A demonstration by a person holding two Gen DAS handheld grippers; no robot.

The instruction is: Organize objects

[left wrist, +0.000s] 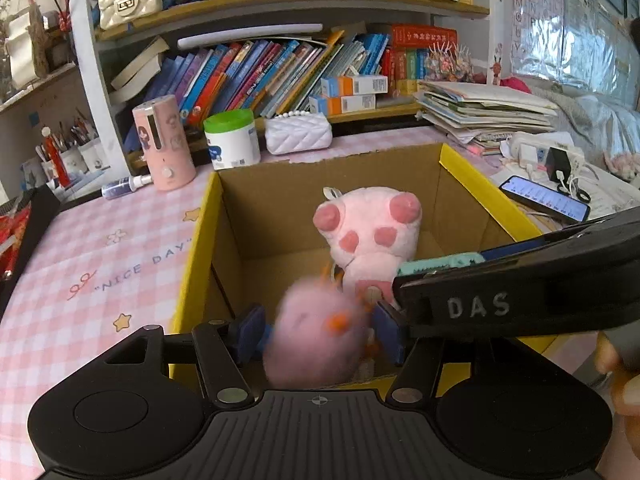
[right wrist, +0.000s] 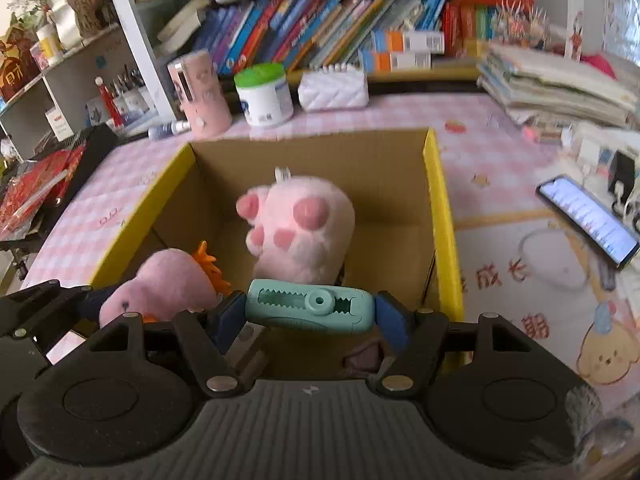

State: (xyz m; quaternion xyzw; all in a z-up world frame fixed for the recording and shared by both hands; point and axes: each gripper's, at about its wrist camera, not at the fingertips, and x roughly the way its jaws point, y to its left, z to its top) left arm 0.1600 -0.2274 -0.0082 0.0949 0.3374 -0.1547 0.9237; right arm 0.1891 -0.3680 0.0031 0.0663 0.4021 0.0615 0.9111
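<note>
An open cardboard box with yellow rims (left wrist: 476, 176) (right wrist: 438, 200) stands on the pink checked table. A pink paw-shaped plush (left wrist: 372, 232) (right wrist: 304, 224) lies inside it. My left gripper (left wrist: 320, 334) is shut on a small pink plush with orange tufts (left wrist: 316, 340) (right wrist: 160, 284) and holds it over the box's near edge. My right gripper (right wrist: 310, 312) is shut on a teal plastic device (right wrist: 310, 310) (left wrist: 440, 264) and holds it over the box, just right of the left gripper.
A pink cylinder (left wrist: 162, 144), a green-lidded tub (left wrist: 232, 140) and a white quilted pouch (left wrist: 298, 132) stand behind the box. A phone (left wrist: 544, 198) (right wrist: 588, 220), a charger and stacked papers (left wrist: 484, 112) lie to the right. Bookshelves rise behind.
</note>
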